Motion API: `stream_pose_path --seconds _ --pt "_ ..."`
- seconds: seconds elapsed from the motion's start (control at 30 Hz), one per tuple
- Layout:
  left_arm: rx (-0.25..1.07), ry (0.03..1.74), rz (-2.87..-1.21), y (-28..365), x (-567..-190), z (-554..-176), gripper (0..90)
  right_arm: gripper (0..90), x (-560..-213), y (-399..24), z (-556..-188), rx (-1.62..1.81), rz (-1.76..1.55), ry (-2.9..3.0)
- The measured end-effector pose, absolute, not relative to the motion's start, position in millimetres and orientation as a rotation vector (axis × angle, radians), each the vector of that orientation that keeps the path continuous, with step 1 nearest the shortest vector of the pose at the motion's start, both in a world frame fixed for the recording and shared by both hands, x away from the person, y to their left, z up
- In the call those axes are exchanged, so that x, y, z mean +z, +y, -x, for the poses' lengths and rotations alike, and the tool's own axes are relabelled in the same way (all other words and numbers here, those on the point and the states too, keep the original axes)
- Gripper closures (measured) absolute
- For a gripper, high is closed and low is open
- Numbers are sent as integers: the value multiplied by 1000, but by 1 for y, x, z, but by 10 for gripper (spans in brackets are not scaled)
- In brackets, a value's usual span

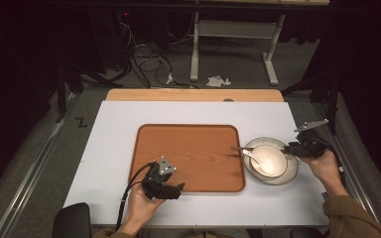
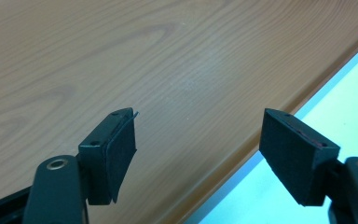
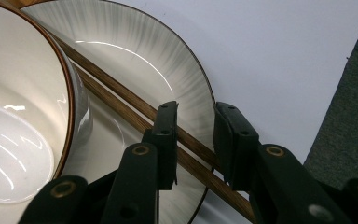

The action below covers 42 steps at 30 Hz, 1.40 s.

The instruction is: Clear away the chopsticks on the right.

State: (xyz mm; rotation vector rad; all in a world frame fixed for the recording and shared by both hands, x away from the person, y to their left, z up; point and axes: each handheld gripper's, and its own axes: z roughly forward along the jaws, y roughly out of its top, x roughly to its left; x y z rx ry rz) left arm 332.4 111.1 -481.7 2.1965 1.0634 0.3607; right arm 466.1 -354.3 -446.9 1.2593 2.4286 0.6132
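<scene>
High view: the right gripper [image 1: 291,147] sits at the right rim of the plate [image 1: 291,171], near the table's right edge; the left gripper [image 1: 171,187] rests at the tray's [image 1: 188,148] front edge.

Left gripper view: jaws apart over the tray, holding nothing.

Right gripper view: jaws part-closed astride the chopsticks [image 3: 121,100] lying on the plate beside the bowl [image 3: 18,107]; contact cannot be told.

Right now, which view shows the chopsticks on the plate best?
The right gripper view: the chopsticks lie across the plate beside the bowl, passing between the right hand-held gripper jaws. In the high view they are hidden or too small to tell. The left gripper view looks at the tray.
</scene>
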Motion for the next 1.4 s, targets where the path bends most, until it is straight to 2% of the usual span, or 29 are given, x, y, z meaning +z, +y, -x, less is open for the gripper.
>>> stream_pose_path --seconds 0.23,0.53,0.83,1.23,1.4 --pt "358 1063 -2199 111 -482 -333 270 699 -446 -353 -469 603 -1254 2437" --pt "358 1063 -2201 110 -482 -333 270 612 -447 -352 -476 598 -1262 2438" --pt "361 1065 -2199 111 -482 -333 270 598 -448 -358 -478 625 -1277 2480" --pt "361 1065 -2200 111 -482 -333 270 704 -447 -353 -481 603 -1244 2501" --pt "361 1067 -2200 111 -482 -333 271 715 -447 -352 -481 581 -1233 2508"
